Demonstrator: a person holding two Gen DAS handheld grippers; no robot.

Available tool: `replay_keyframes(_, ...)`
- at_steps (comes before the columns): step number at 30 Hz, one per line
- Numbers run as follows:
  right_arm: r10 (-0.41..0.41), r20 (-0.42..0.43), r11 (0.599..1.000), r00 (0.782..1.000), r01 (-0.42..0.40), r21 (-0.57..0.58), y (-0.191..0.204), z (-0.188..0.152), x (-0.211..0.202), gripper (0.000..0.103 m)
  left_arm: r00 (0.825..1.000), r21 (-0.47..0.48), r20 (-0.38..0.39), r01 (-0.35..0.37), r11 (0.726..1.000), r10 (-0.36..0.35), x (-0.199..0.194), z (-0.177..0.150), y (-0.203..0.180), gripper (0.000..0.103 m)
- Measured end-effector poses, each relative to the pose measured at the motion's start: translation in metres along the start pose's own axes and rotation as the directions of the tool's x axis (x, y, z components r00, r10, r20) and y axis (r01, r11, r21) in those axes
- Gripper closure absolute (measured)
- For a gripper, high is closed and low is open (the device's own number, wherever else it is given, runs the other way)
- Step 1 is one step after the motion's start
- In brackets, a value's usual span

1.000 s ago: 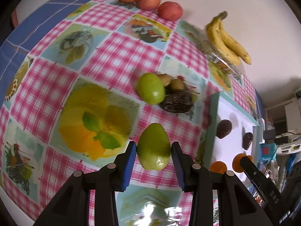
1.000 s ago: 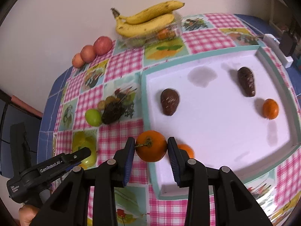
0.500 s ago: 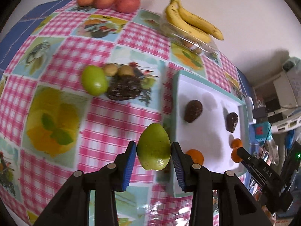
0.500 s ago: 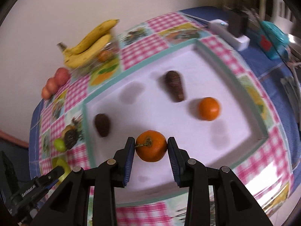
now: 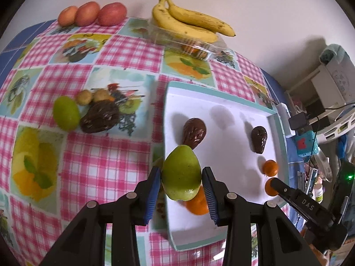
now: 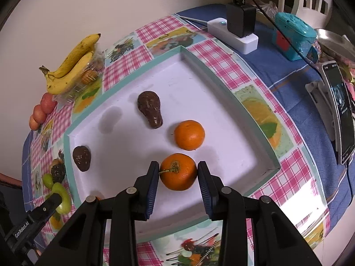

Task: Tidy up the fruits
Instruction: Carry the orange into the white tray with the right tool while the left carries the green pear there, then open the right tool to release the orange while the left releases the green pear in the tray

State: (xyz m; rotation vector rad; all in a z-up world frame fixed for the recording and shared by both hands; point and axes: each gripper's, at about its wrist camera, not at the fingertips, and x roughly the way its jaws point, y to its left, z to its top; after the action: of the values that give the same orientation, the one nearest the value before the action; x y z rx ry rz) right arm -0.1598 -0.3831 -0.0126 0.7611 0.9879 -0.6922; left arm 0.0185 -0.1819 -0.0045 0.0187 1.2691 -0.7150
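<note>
My left gripper is shut on a green pear-shaped fruit, held over the left edge of the white tray. An orange lies in the tray just under it. My right gripper is shut on an orange with a stem, above the tray's near part. Close behind it rests a second orange. Two dark avocados lie in the tray. Another green fruit and a dark avocado sit on the checked tablecloth.
Bananas lie on a clear plastic box by the wall, with three apples to their left. Past the tray's right side are a power strip with an adapter, a teal box and a phone on a stand.
The left gripper carried the green fruit rightward from over the tablecloth to the tray's left edge. The right gripper carried its orange from the tray's left rim across to beside the lying orange.
</note>
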Motion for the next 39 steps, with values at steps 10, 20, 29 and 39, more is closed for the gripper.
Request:
replay_keyframes(10,0.005,-0.025,1.000,1.000,-0.005,-0.008,-0.002,0.000,0.010,0.066,1.000,0.031,-0.013,-0.018,0.999,0.019,0.023,0.000,-0.012,0.062)
replay_keyframes(20,-0.003,-0.061,1.000,0.998,0.003,-0.003,-0.004,0.000,0.026,0.066,0.999,0.030,-0.034,-0.032,0.999,0.033,0.037,-0.002,-0.013,0.062)
replay_keyframes(29,-0.005,-0.058,1.000,0.998,0.005,-0.003,-0.004,-0.001,0.024,0.066,0.998,0.039,-0.047,-0.033,0.999,0.035,0.034,-0.002,-0.014,0.061)
replay_keyframes(39,-0.039,-0.045,0.999,0.998,0.038,-0.028,-0.003,-0.002,0.023,0.064,0.999,0.034,-0.046,-0.013,0.999,0.014,0.016,0.000,-0.010,0.061)
